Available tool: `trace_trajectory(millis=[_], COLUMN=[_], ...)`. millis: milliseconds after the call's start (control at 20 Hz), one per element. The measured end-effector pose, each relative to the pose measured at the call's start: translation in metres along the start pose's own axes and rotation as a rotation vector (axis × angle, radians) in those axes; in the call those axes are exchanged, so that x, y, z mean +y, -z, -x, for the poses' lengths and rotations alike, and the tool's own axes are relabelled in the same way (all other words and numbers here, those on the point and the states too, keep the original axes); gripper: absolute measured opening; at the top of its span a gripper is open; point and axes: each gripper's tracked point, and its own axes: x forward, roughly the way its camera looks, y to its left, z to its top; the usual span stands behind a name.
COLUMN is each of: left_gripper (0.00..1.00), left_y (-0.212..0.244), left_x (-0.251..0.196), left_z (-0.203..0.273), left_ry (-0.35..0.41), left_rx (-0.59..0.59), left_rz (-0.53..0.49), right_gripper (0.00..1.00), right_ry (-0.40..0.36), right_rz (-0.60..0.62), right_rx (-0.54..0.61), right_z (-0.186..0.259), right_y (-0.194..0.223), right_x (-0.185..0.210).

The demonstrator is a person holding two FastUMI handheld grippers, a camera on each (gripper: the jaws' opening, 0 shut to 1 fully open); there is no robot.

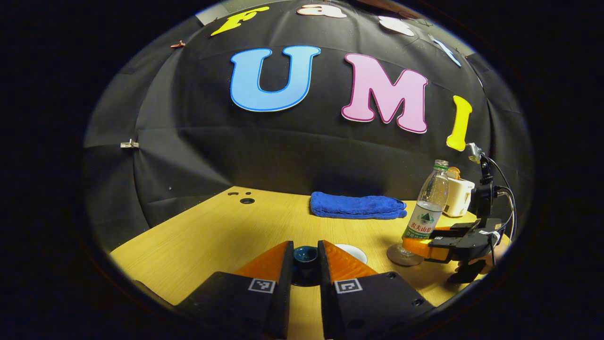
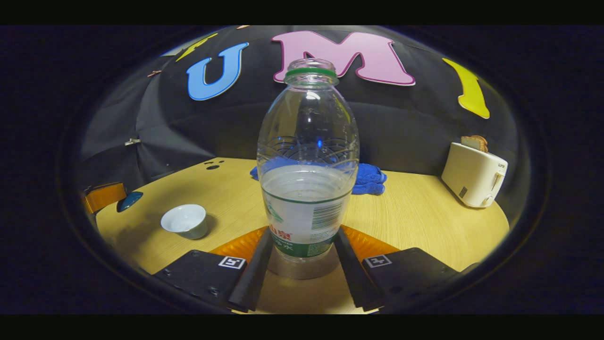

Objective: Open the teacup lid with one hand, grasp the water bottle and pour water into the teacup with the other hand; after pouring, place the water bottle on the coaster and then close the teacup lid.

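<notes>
In the right gripper view a clear water bottle, about half full and uncapped, stands upright on a round coaster. My right gripper is shut on its lower part, one finger on each side. The open white teacup sits on the table to the left. Beyond it my left gripper holds the dark teal teacup lid. In the left gripper view that lid is pinched between my left gripper's fingers above the table. The teacup's rim peeks out behind the right finger. Farther right are the bottle, the coaster and the right gripper.
A folded blue towel lies at the back of the wooden table. A white toaster with toast in it stands at the back right. Small holes mark the table's far left corner.
</notes>
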Motion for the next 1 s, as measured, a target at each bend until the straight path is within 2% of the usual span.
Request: trace_trajectory(millis=[100,150,200,350,400,450,500,550,600,650,700,750,800,950,1000], left_gripper=[0.31,0.27,0.35,0.27,0.31,0.31,0.31,0.31,0.27,0.31,0.31,0.27,0.31,0.31,0.35], left_y=[0.0,0.0,0.001,0.0,0.001,0.001,0.002,0.003,0.004,0.004,0.005,0.007,0.012,0.024,0.026], left_x=[-0.002,-0.004,-0.007,-0.019,-0.024,-0.029,-0.035,-0.04,-0.046,-0.051,-0.056,-0.059,-0.061,-0.065,-0.064], left_z=[-0.003,-0.005,-0.007,-0.016,-0.02,-0.024,-0.029,-0.033,-0.038,-0.042,-0.047,-0.051,-0.055,-0.064,-0.066], left_ry=[0.006,0.011,0.016,0.041,0.05,0.06,0.071,0.082,0.091,0.1,0.108,0.114,0.118,0.124,0.116], left_rx=[-0.001,-0.002,-0.001,0.0,-0.001,0.0,0.001,0.003,0.003,0.001,0.002,0.007,0.015,0.047,0.056], left_rz=[-0.007,-0.011,-0.014,-0.016,-0.019,-0.024,-0.03,-0.035,-0.04,-0.042,-0.044,-0.048,-0.053,-0.052,-0.053], right_gripper=[0.77,0.72,0.78,0.81,0.8,0.87,0.86,0.92,0.93,0.93,0.88,0.88,0.93,0.93,0.93], right_ry=[-0.004,-0.006,-0.009,-0.038,-0.045,-0.042,-0.036,-0.032,-0.027,-0.021,-0.017,-0.017,-0.016,-0.005,-0.003], right_rz=[0.001,0.001,-0.005,-0.039,-0.049,-0.056,-0.059,-0.062,-0.066,-0.075,-0.089,-0.105,-0.123,-0.149,-0.152], right_rx=[0.015,0.013,0.021,0.063,0.062,0.06,0.067,0.076,0.084,0.086,0.089,0.094,0.095,0.09,0.088], right_z=[0.004,0.003,0.001,0.007,0.008,0.011,0.015,0.018,0.023,0.029,0.035,0.042,0.047,0.058,0.061], right_y=[-0.001,-0.003,-0.002,0.009,0.01,0.01,0.012,0.016,0.019,0.02,0.023,0.024,0.025,0.023,0.021], right_x=[0.0,0.0,0.0,0.003,0.005,0.004,0.002,0.002,-0.001,-0.004,-0.006,-0.006,-0.008,-0.016,-0.019])
